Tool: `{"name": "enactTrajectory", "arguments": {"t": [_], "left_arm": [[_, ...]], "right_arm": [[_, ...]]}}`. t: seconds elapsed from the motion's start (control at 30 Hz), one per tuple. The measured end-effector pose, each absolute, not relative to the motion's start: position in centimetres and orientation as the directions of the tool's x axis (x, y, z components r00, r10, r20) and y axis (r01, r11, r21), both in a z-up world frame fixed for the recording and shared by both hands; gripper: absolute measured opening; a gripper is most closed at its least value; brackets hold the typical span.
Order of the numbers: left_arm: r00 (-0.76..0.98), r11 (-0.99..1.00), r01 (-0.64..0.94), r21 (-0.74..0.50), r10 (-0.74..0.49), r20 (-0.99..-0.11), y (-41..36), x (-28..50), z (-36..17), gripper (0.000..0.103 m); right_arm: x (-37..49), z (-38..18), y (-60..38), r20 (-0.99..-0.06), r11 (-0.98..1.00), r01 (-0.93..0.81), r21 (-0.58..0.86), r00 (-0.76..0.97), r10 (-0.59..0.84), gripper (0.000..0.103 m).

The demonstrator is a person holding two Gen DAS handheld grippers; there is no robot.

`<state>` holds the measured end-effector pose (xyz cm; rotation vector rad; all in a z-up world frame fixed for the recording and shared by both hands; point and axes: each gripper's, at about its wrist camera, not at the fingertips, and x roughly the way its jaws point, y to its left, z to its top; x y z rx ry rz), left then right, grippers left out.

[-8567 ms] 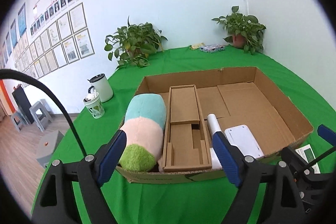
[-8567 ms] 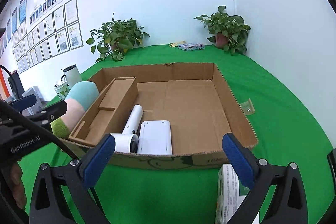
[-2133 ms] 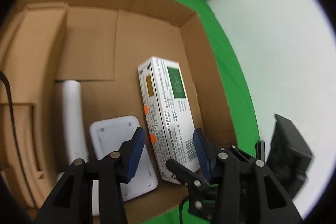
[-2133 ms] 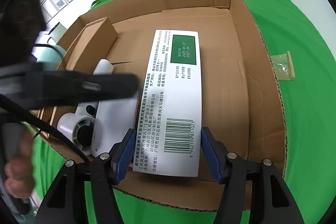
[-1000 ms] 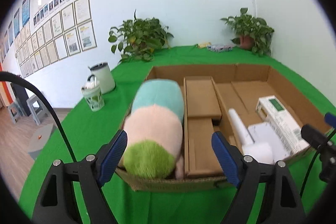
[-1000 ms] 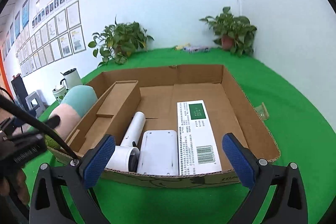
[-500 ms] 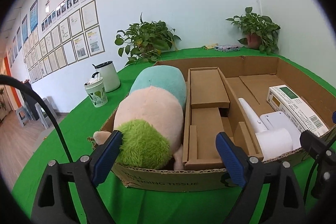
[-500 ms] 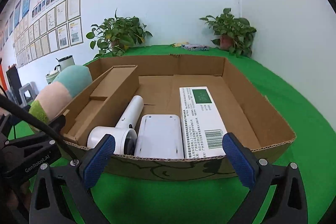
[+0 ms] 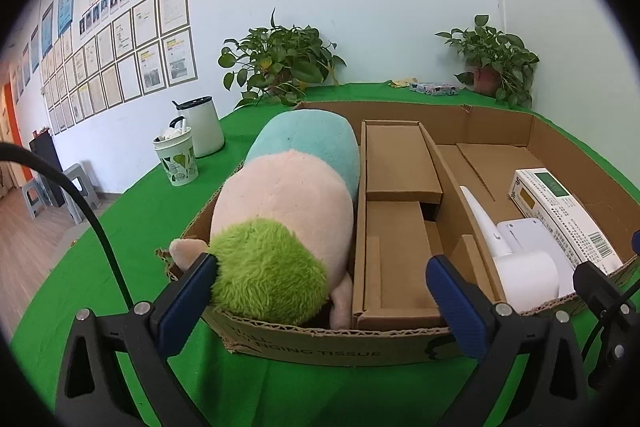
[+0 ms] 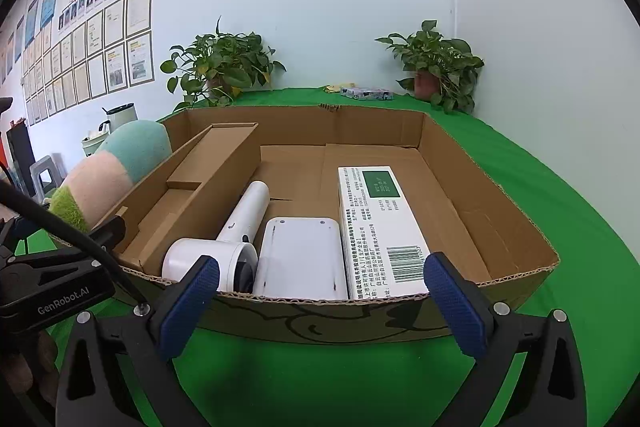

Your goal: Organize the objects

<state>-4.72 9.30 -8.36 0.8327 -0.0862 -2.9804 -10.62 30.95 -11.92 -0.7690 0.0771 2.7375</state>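
1. Our left claw (image 9: 320, 291) is opening wide and holds nothing; our right claw (image 10: 318, 293) stands wide, empty.
2. Just ahead of both: the box (image 10: 320, 315), on the table (image 10: 560, 187).
3. Inside, the carton (image 10: 376, 223) runs lengthwise away from the right claw, which is nearer.

Both the left gripper (image 9: 319, 289) and the right gripper (image 10: 318, 289) are black frames with silver screws, blue ribbed pads (white "GenRobot.AI" lettering) and black cable.
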Motion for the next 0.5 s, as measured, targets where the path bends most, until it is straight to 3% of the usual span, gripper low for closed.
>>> {"name": "enactTrajectory", "arguments": {"t": [0.5], "left_arm": [[-0.854,-0.998,0.024,0.063,-0.054,-0.517,9.29,-4.7,-8.37,0.102]], "right_arm": [[-10.55,-11.88,30.85,-0.517,-0.955,-0.297,-0.027,-0.813,0.268,0.103]]}}
